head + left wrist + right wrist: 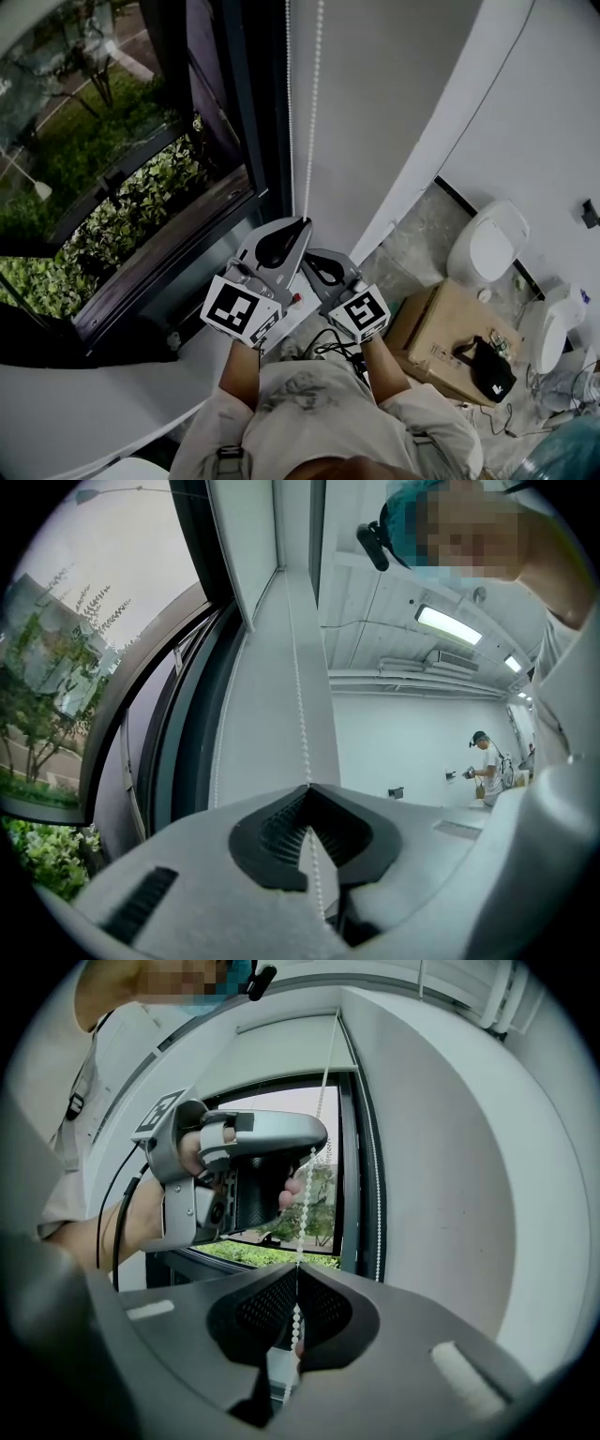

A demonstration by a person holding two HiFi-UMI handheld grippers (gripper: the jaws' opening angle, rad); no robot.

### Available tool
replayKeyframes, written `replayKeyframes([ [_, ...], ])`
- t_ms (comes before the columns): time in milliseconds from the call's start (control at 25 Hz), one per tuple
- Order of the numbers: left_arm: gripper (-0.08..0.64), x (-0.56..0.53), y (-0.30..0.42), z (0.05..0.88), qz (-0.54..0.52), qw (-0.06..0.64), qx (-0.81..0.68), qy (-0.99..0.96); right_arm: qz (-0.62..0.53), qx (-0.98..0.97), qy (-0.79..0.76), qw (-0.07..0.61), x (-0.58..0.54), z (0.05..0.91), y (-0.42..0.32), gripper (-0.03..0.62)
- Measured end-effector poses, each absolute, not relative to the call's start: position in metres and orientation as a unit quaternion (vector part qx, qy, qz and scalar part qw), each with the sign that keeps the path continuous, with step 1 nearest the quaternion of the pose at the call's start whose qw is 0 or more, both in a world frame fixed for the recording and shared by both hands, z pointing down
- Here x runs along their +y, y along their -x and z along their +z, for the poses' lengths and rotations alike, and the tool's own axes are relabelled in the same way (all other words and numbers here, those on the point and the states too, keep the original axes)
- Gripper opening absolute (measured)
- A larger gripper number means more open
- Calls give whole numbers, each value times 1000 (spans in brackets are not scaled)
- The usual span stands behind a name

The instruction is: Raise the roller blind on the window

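Presently, the blind's bead chain (313,112) hangs straight down beside the frame of the window (122,187), against the white wall (394,112). It shows as two strands. One is held by both grippers, and the second strand (289,103) hangs free just beside it. The blind fabric itself cannot be made out with certainty.

Left gripper (302,223): the fingers are together and clamped on the chain. In the left gripper view the beads rise from the tip of the left gripper (308,787) and the chain (298,696) continues upward along the wall. Below the tip, beads pass between the dark ribbed pads. The free strand (217,761) lies to the left in that view, close to the frame.

Right gripper (307,255): the fingers are likewise closed on the same strand, below the left gripper's hold. The right gripper view shows beads running down through the tip of the right gripper (297,1267). From there the chain (306,1204) runs straight up to the left gripper (314,1143), which sits above and apart from the right. A hand (202,1152) wraps its handle. The free strand (378,1194) hangs near the frame.

Surroundings, head view: a sill (112,394) runs below the window. A toilet (487,244) stands at the right, with a cardboard box (441,328) near it carrying a black item (489,367). In the left gripper view a person (485,766) stands well off by the far wall.
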State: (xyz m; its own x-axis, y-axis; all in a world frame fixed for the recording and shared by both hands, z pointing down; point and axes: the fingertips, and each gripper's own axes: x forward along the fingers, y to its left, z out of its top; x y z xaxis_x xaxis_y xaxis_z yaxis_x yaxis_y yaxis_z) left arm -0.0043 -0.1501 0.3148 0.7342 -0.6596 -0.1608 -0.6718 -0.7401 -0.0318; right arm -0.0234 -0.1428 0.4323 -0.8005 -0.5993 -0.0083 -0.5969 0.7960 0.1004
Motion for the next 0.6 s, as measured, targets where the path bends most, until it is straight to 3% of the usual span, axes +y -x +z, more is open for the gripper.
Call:
replayKeyframes([
  [600,9,-152,6,368,45,-4,369,928,1,-946,-321,52,-140,486,21,11],
])
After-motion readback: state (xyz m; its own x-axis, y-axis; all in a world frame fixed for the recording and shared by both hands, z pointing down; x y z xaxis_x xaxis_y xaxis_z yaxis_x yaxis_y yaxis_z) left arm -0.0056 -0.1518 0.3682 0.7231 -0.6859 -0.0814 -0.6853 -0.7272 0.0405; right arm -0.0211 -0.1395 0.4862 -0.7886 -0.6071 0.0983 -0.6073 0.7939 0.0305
